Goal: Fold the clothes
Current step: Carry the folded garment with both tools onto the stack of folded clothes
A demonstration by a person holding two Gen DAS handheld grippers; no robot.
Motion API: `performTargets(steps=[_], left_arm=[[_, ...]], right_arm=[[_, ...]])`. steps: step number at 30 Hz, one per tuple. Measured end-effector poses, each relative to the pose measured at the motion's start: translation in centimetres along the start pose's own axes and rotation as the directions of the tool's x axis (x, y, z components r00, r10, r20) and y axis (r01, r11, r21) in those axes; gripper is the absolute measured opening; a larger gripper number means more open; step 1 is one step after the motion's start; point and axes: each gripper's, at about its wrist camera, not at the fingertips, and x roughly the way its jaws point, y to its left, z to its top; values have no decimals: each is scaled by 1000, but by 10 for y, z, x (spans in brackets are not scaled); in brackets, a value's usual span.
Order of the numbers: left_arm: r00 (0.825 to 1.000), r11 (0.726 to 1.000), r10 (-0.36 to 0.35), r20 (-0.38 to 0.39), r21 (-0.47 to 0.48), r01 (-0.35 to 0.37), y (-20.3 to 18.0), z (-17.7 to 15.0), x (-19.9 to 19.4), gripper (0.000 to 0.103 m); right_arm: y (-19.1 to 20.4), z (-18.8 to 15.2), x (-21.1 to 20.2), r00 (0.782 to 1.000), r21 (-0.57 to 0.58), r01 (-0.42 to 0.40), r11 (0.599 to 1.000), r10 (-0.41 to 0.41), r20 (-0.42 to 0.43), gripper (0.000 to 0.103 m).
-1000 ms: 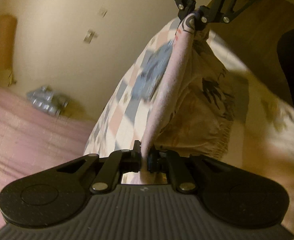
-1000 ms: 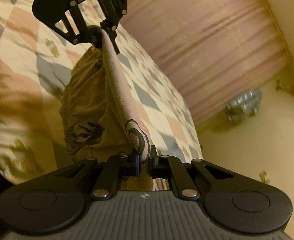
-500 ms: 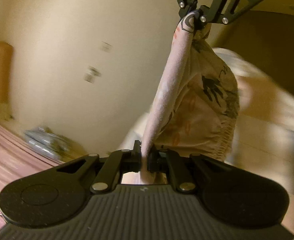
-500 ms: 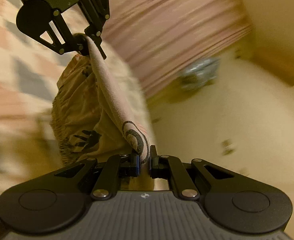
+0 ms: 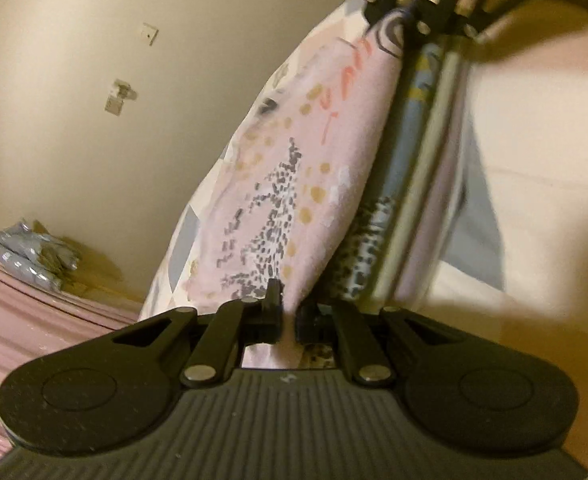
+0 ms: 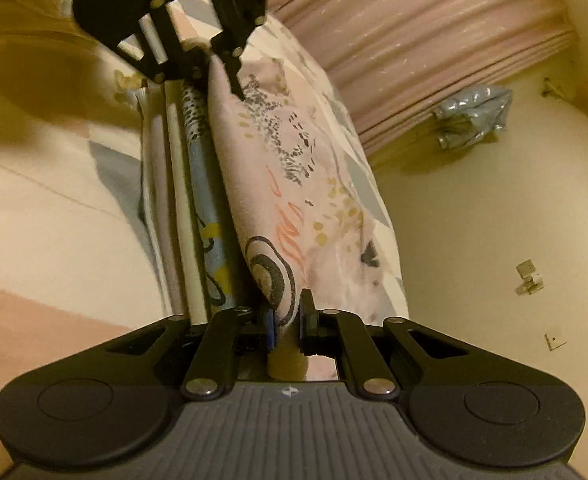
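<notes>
A pink patterned garment (image 5: 310, 184) is stretched taut between the two grippers, its printed face turned up. My left gripper (image 5: 287, 316) is shut on one end of it. My right gripper (image 6: 287, 320) is shut on the other end, by a dark spiral print (image 6: 269, 272). Each gripper shows at the top of the other's view: the right gripper (image 5: 410, 12) and the left gripper (image 6: 213, 60). The garment (image 6: 294, 184) lies against a stack of folded clothes (image 6: 189, 184) on the bed, whose edges (image 5: 414, 184) run alongside it.
The bed has a checked cover (image 6: 53, 184) in cream, pink and grey. Beyond its edge are a cream floor (image 6: 494, 216), a pink pleated curtain (image 6: 414, 36) and a crumpled silver-blue wrapper (image 6: 470, 116). Small scraps (image 5: 121, 96) lie on the floor.
Both grippers have swung down from the air to the bed. The garment, which hung between them a second ago, now lies spread beside the folded stack with its print facing up.
</notes>
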Motion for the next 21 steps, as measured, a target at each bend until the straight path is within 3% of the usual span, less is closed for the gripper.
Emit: performTargets(steps=[3,5,7,12,15,18,21], left_arm=[[999,1000,26,21,-14,-26,-3,-10,-13,9],[999,999,39,34,-14,-39,-4,-15,-24,11],[998,999,52,46,-1,-52,-5,-20,-33,13],[995,996,80,67,38,-83,-7,-29,-47,14],[994,994,84,71,63,-89,-8,-28,-43,14],[995,993,72,61,92,-78,-8,-26,-34,6],[994,989,93,63,108,-99,-2,-25,-27,6]], right_arm=[[1,-1,-8,1000,-19,17,1000,-17,-1,14],[2,-2,-15,999,-42,36,998,-36,0,28],[2,-8,-24,998,-55,55,997,-55,-6,33],[9,-24,-32,997,-46,67,997,-70,-45,33],[13,-23,-35,997,-50,60,997,-62,-48,31],[10,-15,-26,998,-49,31,998,-34,-59,9],[0,-11,-17,996,-47,33,998,-37,-77,4]])
